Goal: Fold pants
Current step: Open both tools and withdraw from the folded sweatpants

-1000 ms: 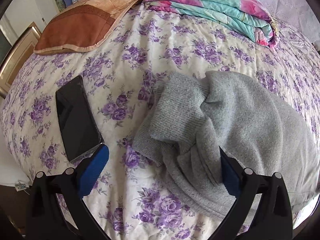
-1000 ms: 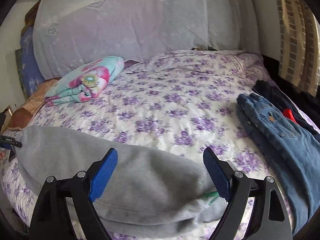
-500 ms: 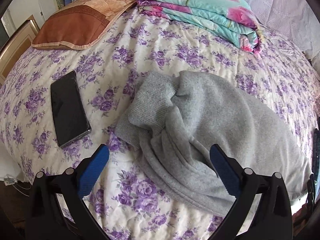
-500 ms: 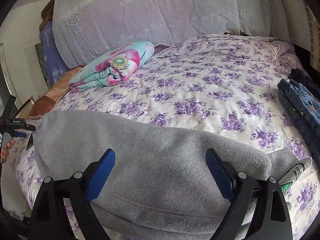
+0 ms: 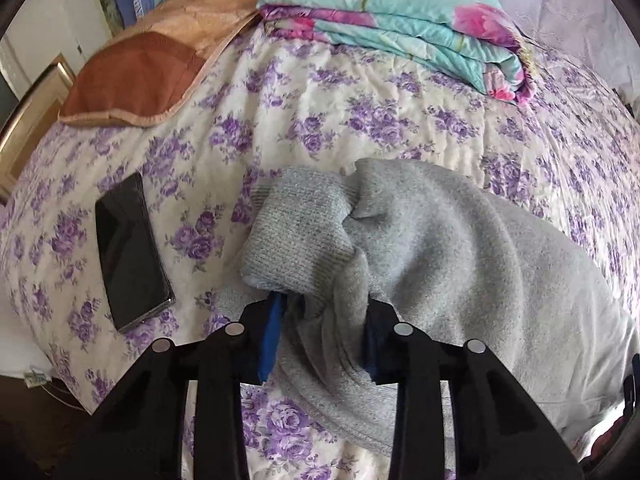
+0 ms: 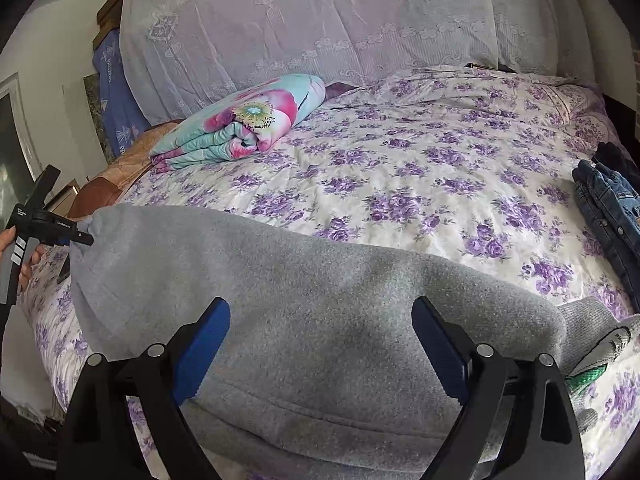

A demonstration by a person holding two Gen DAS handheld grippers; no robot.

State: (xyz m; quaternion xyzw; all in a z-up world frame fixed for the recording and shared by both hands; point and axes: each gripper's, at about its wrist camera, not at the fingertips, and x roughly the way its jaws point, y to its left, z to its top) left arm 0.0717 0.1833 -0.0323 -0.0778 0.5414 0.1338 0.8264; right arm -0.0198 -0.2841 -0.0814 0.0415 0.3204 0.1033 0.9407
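Grey fleece pants (image 5: 460,264) lie folded along the near edge of the bed, the ribbed leg cuffs (image 5: 300,236) bunched at the left end. My left gripper (image 5: 320,344) is shut on the pants' leg end, with grey cloth pinched between its blue pads. In the right wrist view the pants (image 6: 320,304) stretch across the foreground, and the left gripper (image 6: 78,236) shows at their far left end. My right gripper (image 6: 320,344) is open, hovering just above the middle of the pants, empty.
A black phone (image 5: 130,252) lies on the floral bedspread (image 5: 360,120) left of the pants. A folded turquoise floral quilt (image 5: 400,20) and a brown pillow (image 5: 136,76) lie behind. Blue jeans (image 6: 608,216) lie at the bed's right edge. A white-green glove (image 6: 600,356) lies by the waistband.
My left gripper moved forward and shut on the leg end of the pants. My right gripper stayed open and shifted slightly left over the pants.
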